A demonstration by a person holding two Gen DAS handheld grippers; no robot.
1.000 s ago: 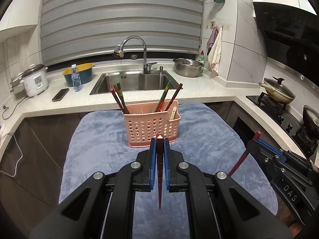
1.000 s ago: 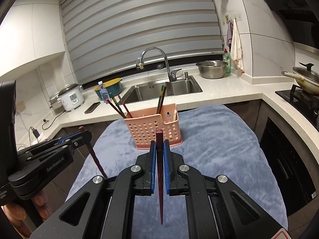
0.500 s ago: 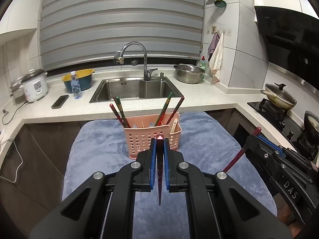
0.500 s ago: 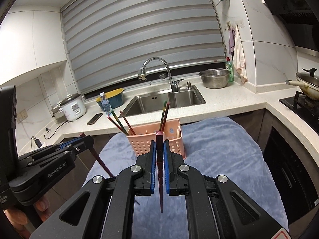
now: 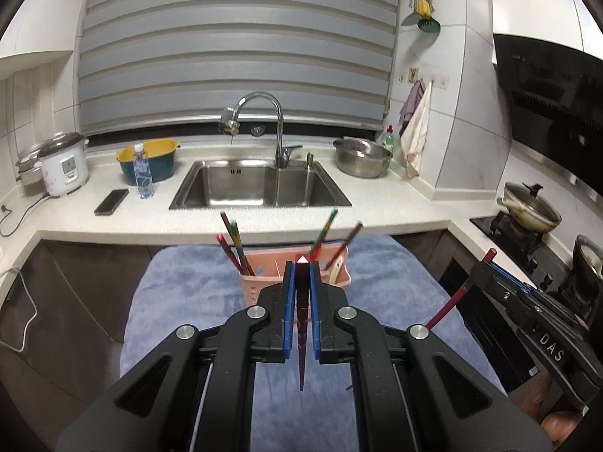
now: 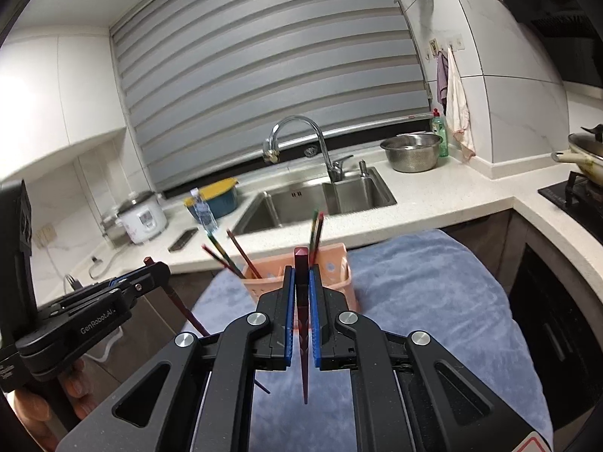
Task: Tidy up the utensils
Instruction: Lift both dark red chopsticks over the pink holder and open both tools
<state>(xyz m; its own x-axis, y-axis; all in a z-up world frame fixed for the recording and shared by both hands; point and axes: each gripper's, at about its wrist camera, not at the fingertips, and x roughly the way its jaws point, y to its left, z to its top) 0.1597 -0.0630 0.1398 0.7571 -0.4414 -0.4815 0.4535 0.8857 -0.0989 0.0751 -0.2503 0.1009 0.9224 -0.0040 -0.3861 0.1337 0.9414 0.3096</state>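
Left gripper (image 5: 301,293) clamped on a dark red tapered chopstick (image 5: 301,339), thick end up between the blue pads, thin tip hanging down over the blue-grey plush cloth (image 5: 181,301). Right gripper (image 6: 301,301) likewise closed on a second dark red chopstick (image 6: 302,346), tip pointing down. Pink perforated plastic utensil basket (image 5: 260,286) upright on the cloth just beyond both grippers, partly hidden by them. Several red and green chopsticks (image 5: 235,241) already standing in it, leaning left and right. Steel double sink (image 5: 260,184) with curved chrome faucet (image 5: 277,128) behind, on white counter (image 5: 395,203). White rice cooker (image 5: 64,169) far left.
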